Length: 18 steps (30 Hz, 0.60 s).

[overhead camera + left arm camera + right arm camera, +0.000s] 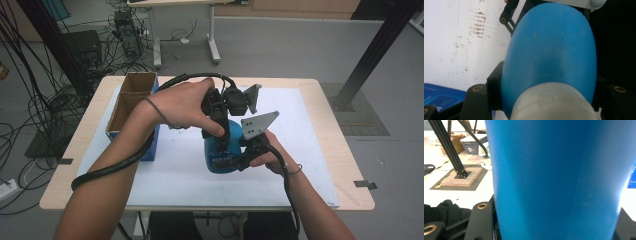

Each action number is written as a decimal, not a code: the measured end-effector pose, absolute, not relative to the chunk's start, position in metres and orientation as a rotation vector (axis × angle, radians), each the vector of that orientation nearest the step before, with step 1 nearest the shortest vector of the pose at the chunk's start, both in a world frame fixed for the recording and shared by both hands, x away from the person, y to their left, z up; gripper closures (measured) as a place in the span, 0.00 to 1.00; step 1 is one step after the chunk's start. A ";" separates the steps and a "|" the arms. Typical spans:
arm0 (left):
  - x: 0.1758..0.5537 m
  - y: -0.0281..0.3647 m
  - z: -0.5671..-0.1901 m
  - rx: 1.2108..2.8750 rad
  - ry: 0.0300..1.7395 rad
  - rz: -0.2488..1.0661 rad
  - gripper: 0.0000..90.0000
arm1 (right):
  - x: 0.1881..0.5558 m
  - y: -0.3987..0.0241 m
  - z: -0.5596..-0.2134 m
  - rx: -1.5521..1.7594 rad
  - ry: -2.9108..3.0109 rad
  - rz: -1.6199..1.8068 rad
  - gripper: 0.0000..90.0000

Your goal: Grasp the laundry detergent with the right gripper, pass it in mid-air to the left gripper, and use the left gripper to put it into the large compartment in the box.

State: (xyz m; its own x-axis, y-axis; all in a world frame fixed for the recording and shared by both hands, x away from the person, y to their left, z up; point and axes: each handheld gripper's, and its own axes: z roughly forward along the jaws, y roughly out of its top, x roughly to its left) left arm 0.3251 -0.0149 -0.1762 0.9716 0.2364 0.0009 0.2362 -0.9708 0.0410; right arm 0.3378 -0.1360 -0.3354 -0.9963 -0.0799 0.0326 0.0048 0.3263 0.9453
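Your left claw [220,137] grips the blue bottle's [222,157] white cap [554,102]; your right claw [242,160] clamps its body. A cardboard box [131,100] stands well beyond the left claw.

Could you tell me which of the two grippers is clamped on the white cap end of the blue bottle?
The left gripper: its jaws straddle the white cap of the blue bottle; the right gripper clamps the body lower down.
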 end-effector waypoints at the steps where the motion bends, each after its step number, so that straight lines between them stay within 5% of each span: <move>1: 0.325 -0.015 -0.176 3.078 0.370 0.011 0.41 | 0.338 -0.136 -0.335 0.075 -2.498 -1.779 0.46; 18: 0.325 -0.016 -0.176 3.085 0.372 0.006 0.41 | 0.337 -0.137 -0.335 0.075 -2.497 -1.782 0.46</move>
